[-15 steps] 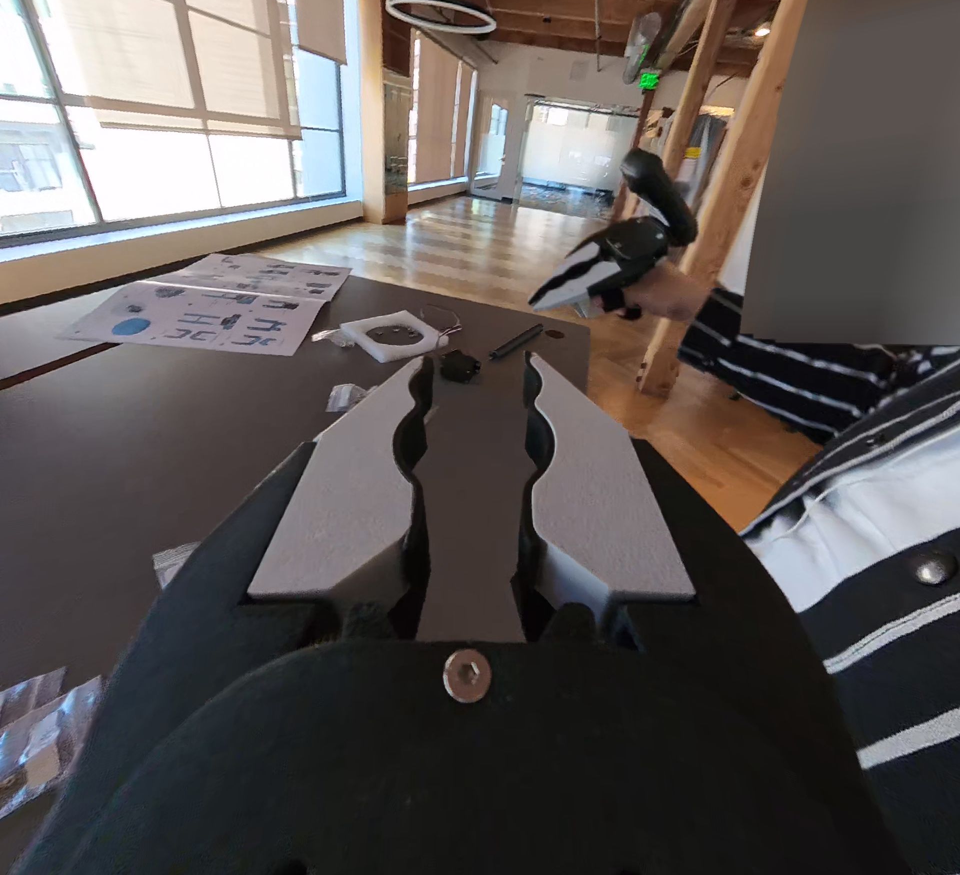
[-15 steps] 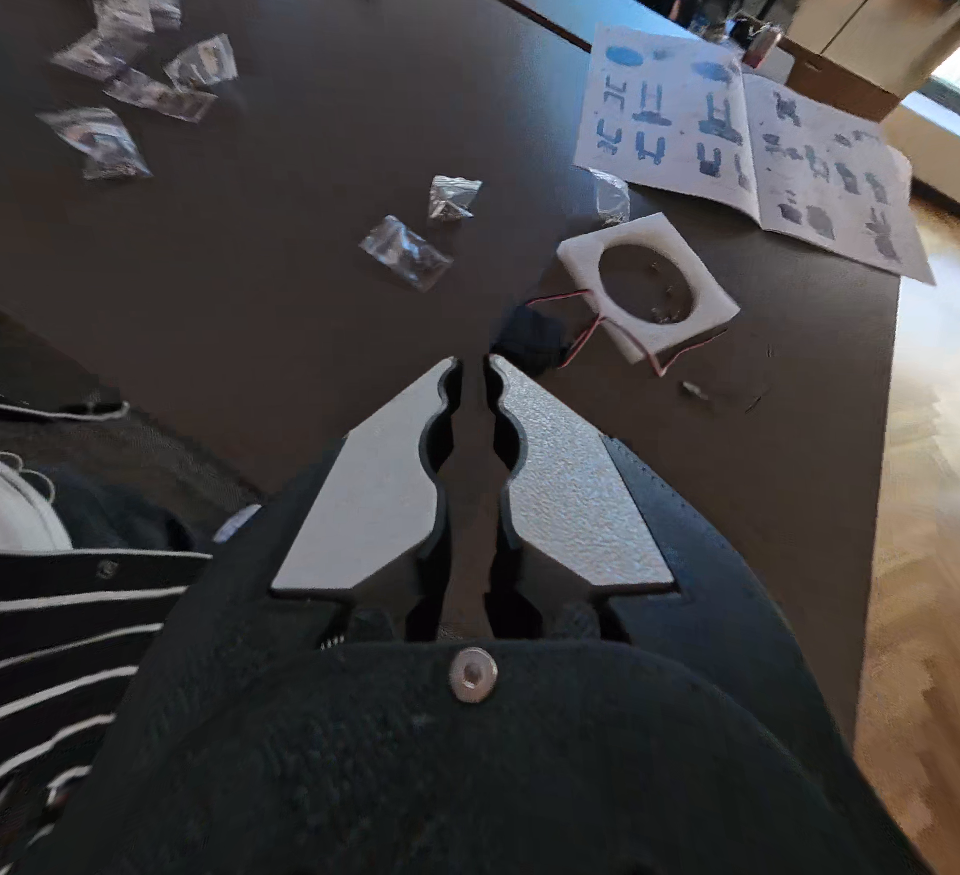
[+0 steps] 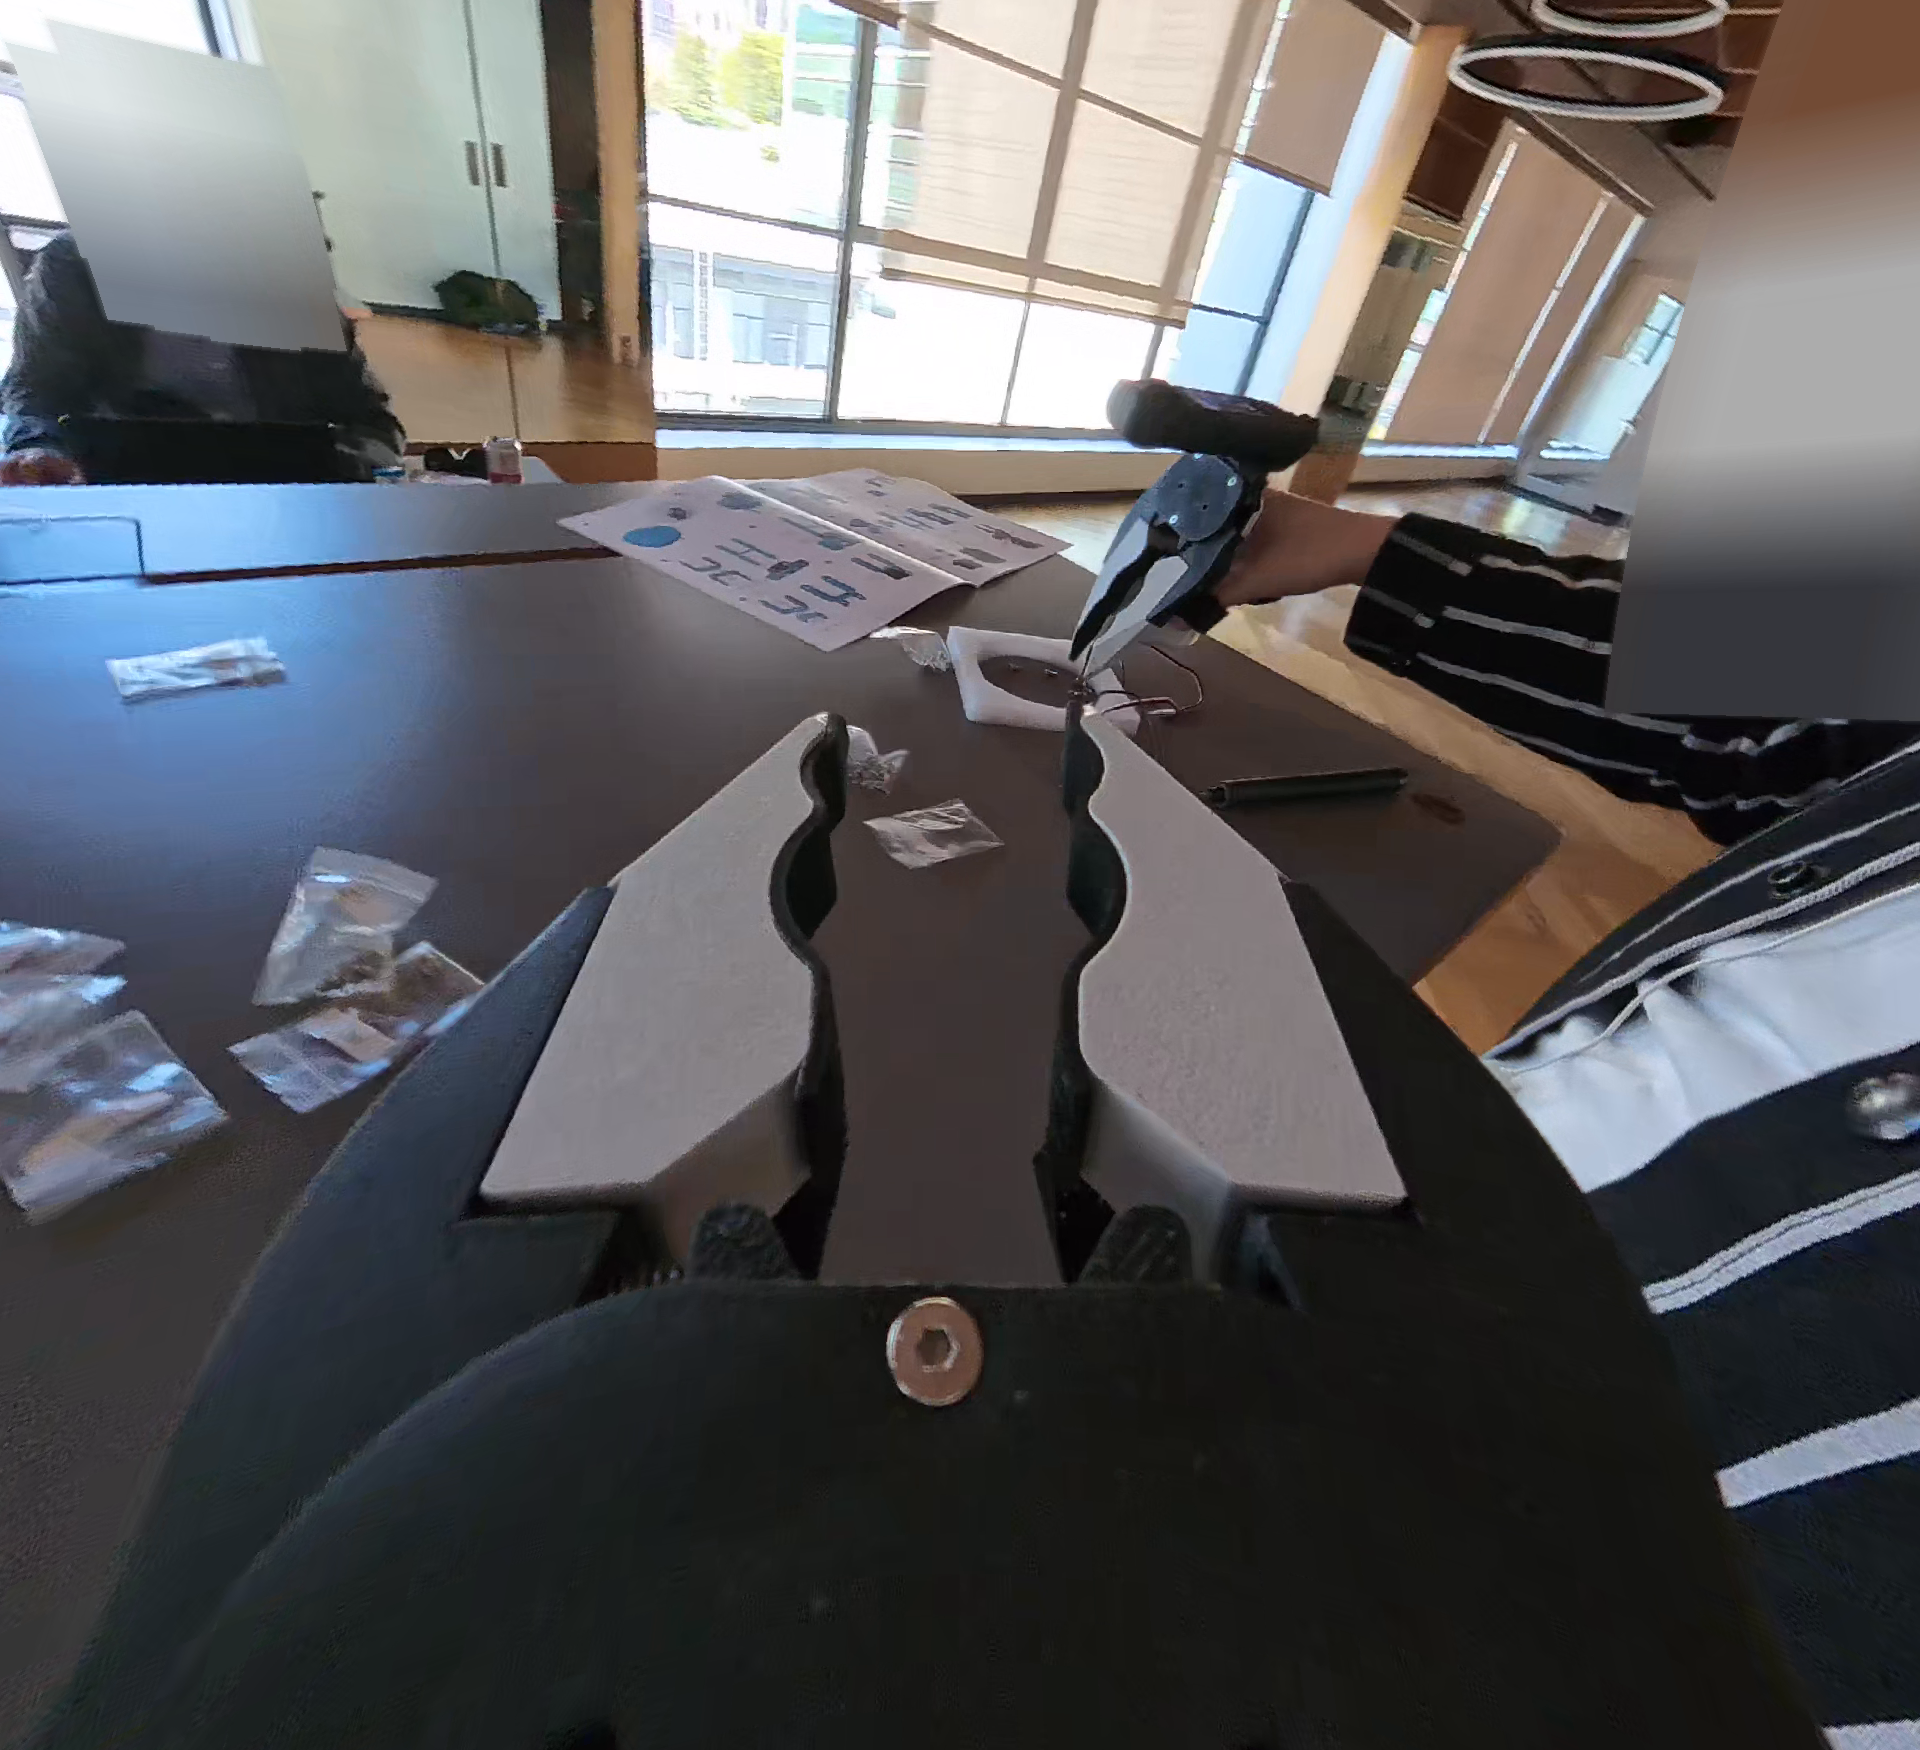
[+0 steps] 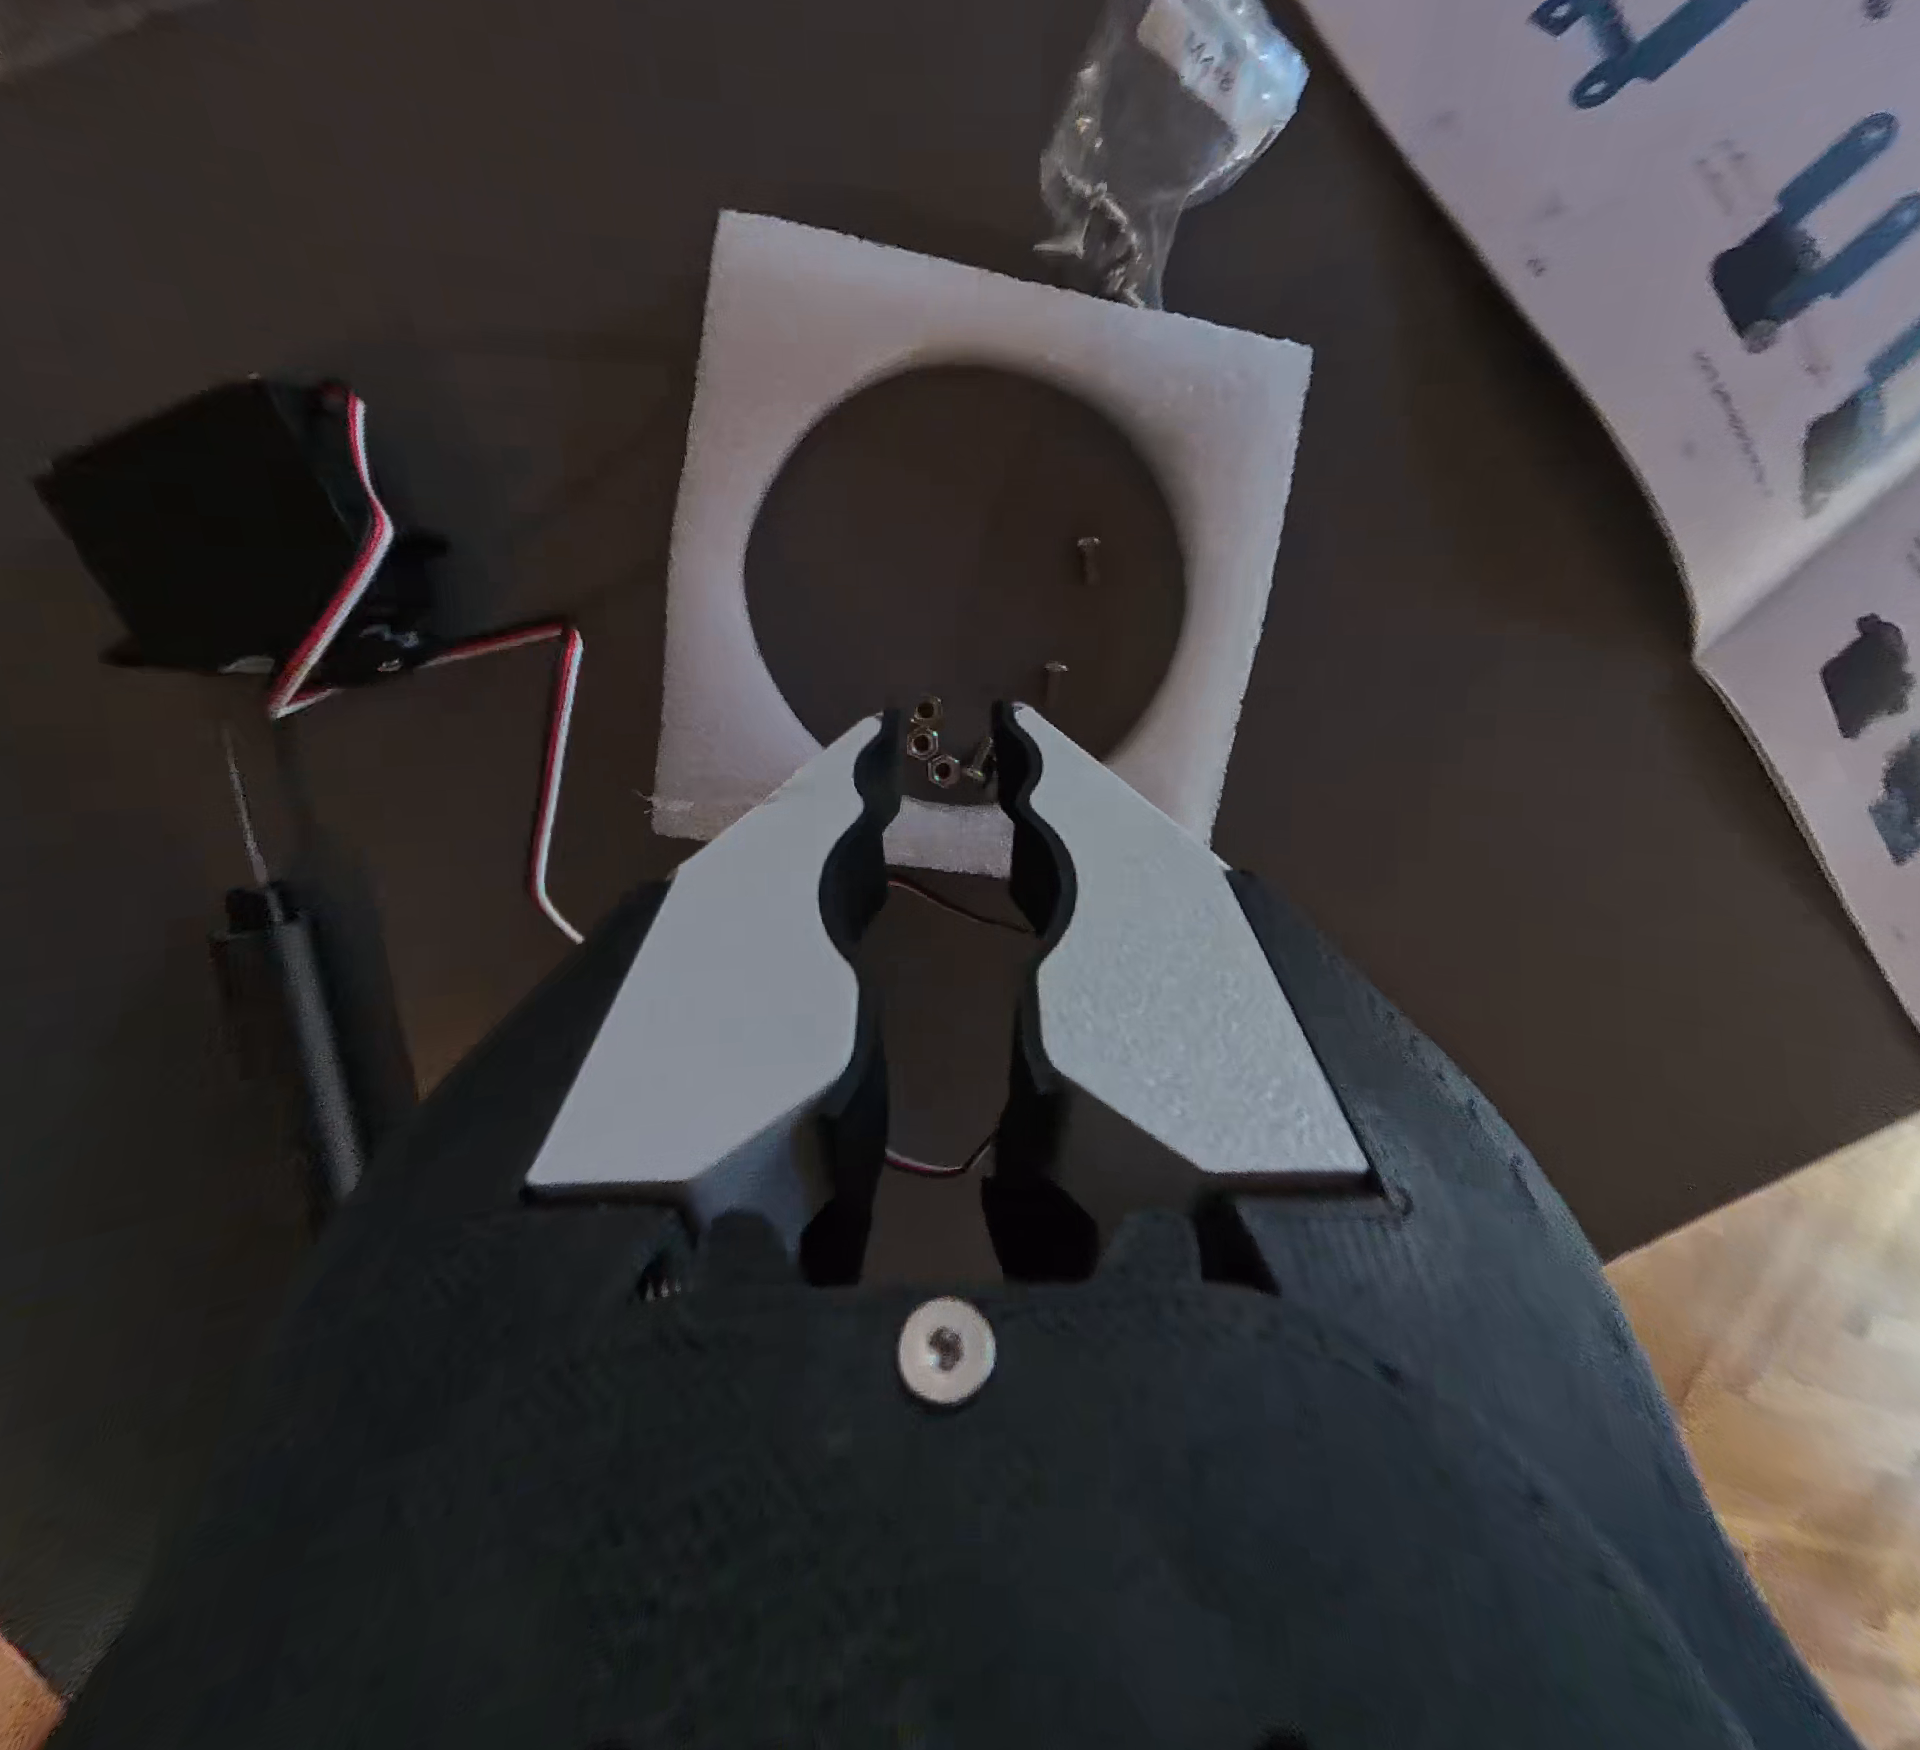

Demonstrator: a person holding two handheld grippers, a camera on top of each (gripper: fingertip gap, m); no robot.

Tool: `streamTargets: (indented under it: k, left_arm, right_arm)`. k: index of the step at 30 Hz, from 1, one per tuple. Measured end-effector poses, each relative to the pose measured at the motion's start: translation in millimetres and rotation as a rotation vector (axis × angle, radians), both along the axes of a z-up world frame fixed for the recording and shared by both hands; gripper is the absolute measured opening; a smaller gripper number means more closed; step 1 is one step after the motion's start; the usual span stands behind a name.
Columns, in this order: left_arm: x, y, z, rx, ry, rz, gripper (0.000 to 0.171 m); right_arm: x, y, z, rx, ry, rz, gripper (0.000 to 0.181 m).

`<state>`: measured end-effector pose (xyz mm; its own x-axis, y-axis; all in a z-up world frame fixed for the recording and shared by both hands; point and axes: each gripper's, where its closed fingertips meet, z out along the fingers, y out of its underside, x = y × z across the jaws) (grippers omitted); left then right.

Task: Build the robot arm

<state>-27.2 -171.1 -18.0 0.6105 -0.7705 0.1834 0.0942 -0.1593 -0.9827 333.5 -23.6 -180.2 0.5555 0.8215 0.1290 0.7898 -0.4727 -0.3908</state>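
**Spotter:** Right-hand tongs have dropped a long way, haven't they?

**Me:** They have. Half a second back my right gripper (image 4: 945, 713) was well above the dark brown table (image 4: 416, 194). Now it's nose-down over the white foam square with the round cut-out (image 4: 1195, 370), and its fingers have spread a little wider too. My left gripper (image 3: 956, 734) has swung round toward the windows and opened up.

**Spotter:** Holding anything?

**Me:** Nothing in either. The right jaws stand parted, their tips at the near edge of the cut-out. The cluster of small silver nuts (image 4: 923, 742) lies in the gap between them, not pinched. Whether the tips touch the table, I can't tell. The left jaws are wide apart and low over the table, with a small clear plastic bag (image 3: 932, 833) lying beyond them.

**Spotter:** What's around the foam?

**Me:** A tiny loose screw (image 4: 1087, 554) lies inside the ring, farther in. The black servo block with its red-and-white wire (image 4: 197, 526) sits to the left, and the slim dark screwdriver (image 4: 301, 1025) lies nearer me. A crumpled clear bag of screws (image 4: 1164, 90) touches the foam's far edge. The open printed booklet (image 4: 1558, 142) lies off to the right.
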Motion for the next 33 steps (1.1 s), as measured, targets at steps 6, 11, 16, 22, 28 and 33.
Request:
streamTargets:
  k: [6,11,16,22,28,33]
  left_arm:
    - [30,-27,-4,-0.030,-0.005,0.080,0.040]
    - [42,-42,-2,-0.026,0.022,0.112,0.039]
    - [47,-54,-9,-0.037,0.020,0.146,0.039]
    - [49,-61,-12,-0.058,0.020,0.152,0.039]
    - [34,-71,-14,-0.076,0.064,0.169,0.039]
    - [9,-74,-13,-0.088,0.069,0.200,0.039]
  right_arm:
    - [-5,2,-10,-0.057,0.008,0.115,0.017]
    - [-5,2,-18,-0.091,0.002,0.144,0.017]
    - [-4,-1,-21,-0.108,0.010,0.150,0.016]
    - [-8,-2,-21,-0.123,0.045,0.158,0.006]
    - [-12,3,-7,-0.093,0.129,0.134,0.006]
    - [-39,0,29,-0.012,0.236,0.194,0.006]
